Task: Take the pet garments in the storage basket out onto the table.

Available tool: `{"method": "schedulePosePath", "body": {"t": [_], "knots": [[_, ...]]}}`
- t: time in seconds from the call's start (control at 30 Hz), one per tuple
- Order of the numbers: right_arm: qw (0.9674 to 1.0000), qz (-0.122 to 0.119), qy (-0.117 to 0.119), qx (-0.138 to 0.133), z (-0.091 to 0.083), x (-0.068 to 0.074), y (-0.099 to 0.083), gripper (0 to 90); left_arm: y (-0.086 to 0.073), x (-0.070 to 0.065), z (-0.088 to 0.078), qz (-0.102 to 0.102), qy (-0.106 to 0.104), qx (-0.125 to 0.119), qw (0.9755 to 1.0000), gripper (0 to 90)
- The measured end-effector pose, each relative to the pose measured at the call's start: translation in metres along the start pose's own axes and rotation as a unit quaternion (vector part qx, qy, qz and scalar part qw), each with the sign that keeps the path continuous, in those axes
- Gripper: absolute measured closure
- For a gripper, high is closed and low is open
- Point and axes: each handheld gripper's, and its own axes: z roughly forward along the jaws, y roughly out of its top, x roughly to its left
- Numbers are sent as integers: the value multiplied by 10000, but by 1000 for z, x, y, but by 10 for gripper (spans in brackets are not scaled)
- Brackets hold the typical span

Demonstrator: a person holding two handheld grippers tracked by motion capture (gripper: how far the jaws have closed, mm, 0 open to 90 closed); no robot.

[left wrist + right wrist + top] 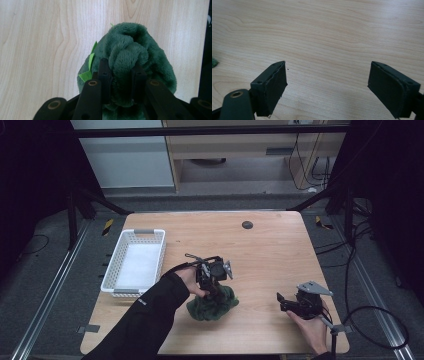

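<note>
Black jaws of your left gripper (121, 75) rise from the bottom of the left gripper view, pressed tight on a raised fold of the dark green plush cloth (130, 57); the gripper is closed on that fold. This close view also shows small light green tags (89, 67) on the cloth's edge, which cannot be made out from above. Beneath the cloth lies the pale wood-grain table (37, 50).

From the high view, your left gripper (214, 285) points down into the bunched cloth (212, 306), which sits on the table (270, 250) near its front edge, somewhat left of centre. A white slatted plastic basket (134, 262) stands well apart at the table's left side, and a small black round disc (247, 225) lies near the far edge.

Your right gripper (285, 301) rests near the table's front right corner, well apart from the cloth. In the right gripper view its jaws (328, 86) stand wide apart over bare wood, with nothing between them; a sliver of green shows at that view's left edge.
</note>
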Motion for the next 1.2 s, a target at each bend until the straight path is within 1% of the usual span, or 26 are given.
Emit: {"method": "schedulePosePath", "body": {"t": [0.07, 0.17, 0.3, 0.33, 0.4, 0.6, 0.7, 0.8, 0.87, 0.9, 0.93, 0.97, 1.07, 1.1, 1.2], "knots": [[10000, 6, 4, 3, 0, 0, 0, 152, 0, -1, 5, 17, -29, 30, 10000, 741], [10000, 5, 5, 19, 0, 0, 0, 151, -1, -1, 10, -11, -57, 30, 10000, 732], [10000, 45, 24, 28, 0, 0, 0, 151, -1, -1, 10, 17, -22, 37, 10000, 709], [10000, 13, 8, 18, 0, 0, 0, 151, -2, -1, 10, 19, -30, 41, 10000, 702], [10000, 33, 20, 23, 0, 0, 0, 151, -2, -1, 10, -12, -16, 52, 10000, 665], [10000, 0, -1, 9, 0, 0, 0, 150, -3, -3, 6, 23, 40, -8, 10000, 578], [10000, 10, 3, 18, 0, 0, 0, 150, -5, -2, -1, -18, 33, -171, 9998, 531], [10000, 14, -5, 21, 0, 0, 0, 149, -8, -3, -12, -69, 2, -392, 9992, 494], [10000, 10, -7, 18, 0, 0, 0, 149, -11, -5, -21, -216, -12, -654, 9976, 472], [10000, 16, -8, 22, 0, 0, 0, 149, -12, -5, -24, -231, 3, -715, 9972, 463], [10000, 15, -9, 22, 0, 0, 0, 149, -14, -5, -27, -250, 56, -808, 9964, 453], [10000, 8, -8, 20, 0, 0, 0, 149, -16, -6, -31, -295, 57, -905, 9954, 444], [10000, 14, -14, 16, 0, -1, 0, 149, -21, -7, -38, -393, 205, -1055, 9934, 425], [10000, 22, -18, 17, 0, 0, 0, 149, -22, -8, -40, -442, 214, -1097, 9928, 423], [10000, 19, -21, 6, 0, -1, 0, 148, -28, -10, -44, -585, 333, -1276, 9895, 409]]}}
